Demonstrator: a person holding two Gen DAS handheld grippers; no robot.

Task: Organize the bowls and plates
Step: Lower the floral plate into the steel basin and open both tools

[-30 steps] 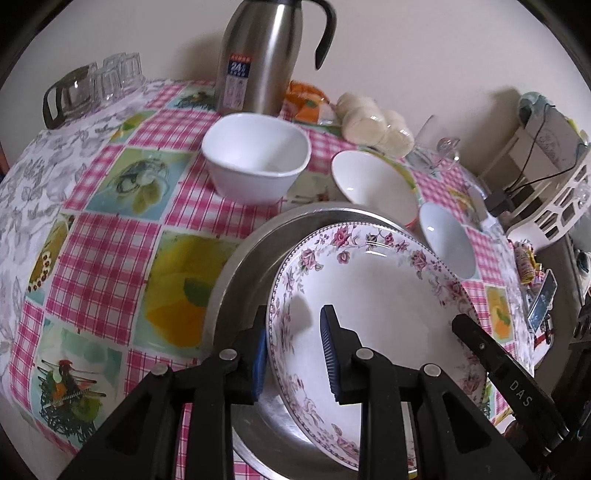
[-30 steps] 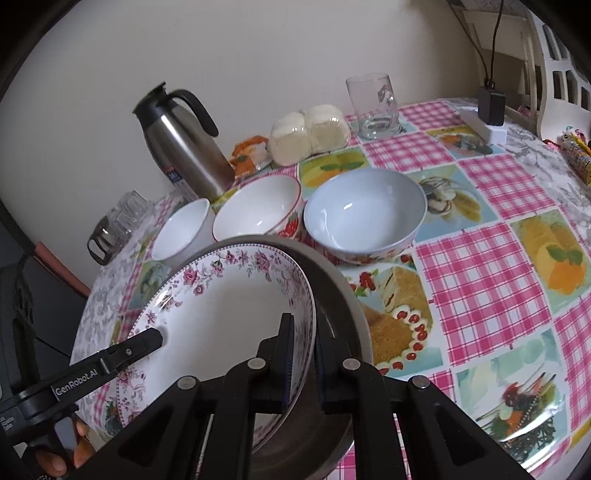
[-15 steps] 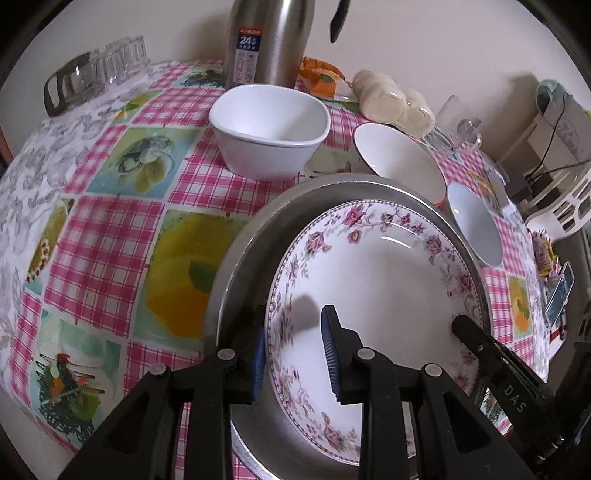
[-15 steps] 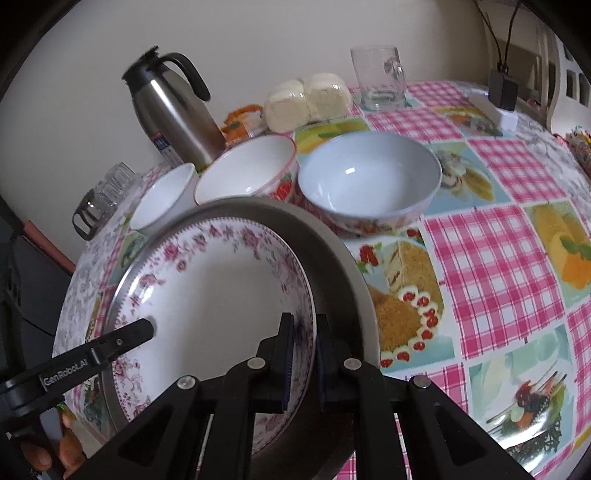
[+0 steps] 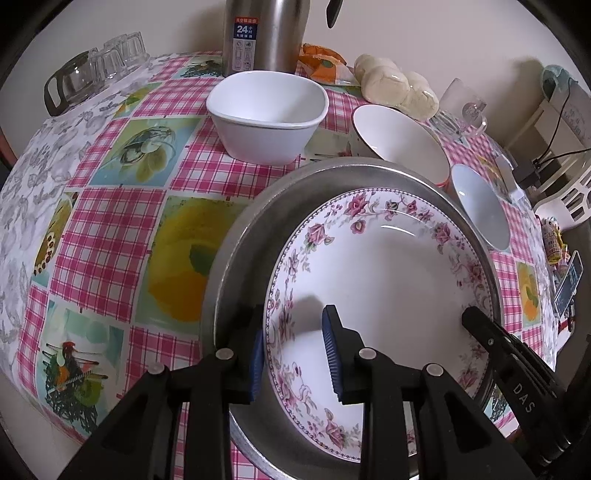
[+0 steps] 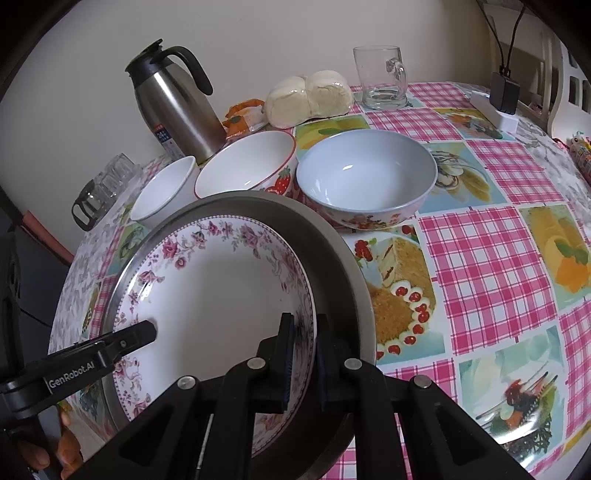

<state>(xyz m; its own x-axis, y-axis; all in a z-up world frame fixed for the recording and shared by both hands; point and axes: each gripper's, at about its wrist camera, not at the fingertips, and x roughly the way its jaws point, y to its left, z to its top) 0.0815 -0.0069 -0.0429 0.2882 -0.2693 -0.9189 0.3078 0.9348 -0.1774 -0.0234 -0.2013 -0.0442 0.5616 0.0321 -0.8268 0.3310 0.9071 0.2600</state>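
Plain cream wall (image 6: 295, 33) fills the frame top; pink checked fruit-print cloth covers the counter (image 6: 491, 258).

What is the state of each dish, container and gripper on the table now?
Floral plate: lying inside the metal pan.
Right gripper: shut on the plate's rim.
Left gripper: jaws astride the opposite rim, slightly apart.
White square bowl: upright, empty.
Strawberry bowl: upright, empty.
Pale blue bowl: upright, empty.
Glass mug: upright, empty.
Steel jug: upright, lid closed.

The right gripper (image 6: 302, 363) clamps the rim of a floral plate (image 6: 214, 291) lying in a metal tray (image 6: 332, 251), three bowls (image 6: 365, 177) behind on a checked tablecloth (image 6: 491, 258)
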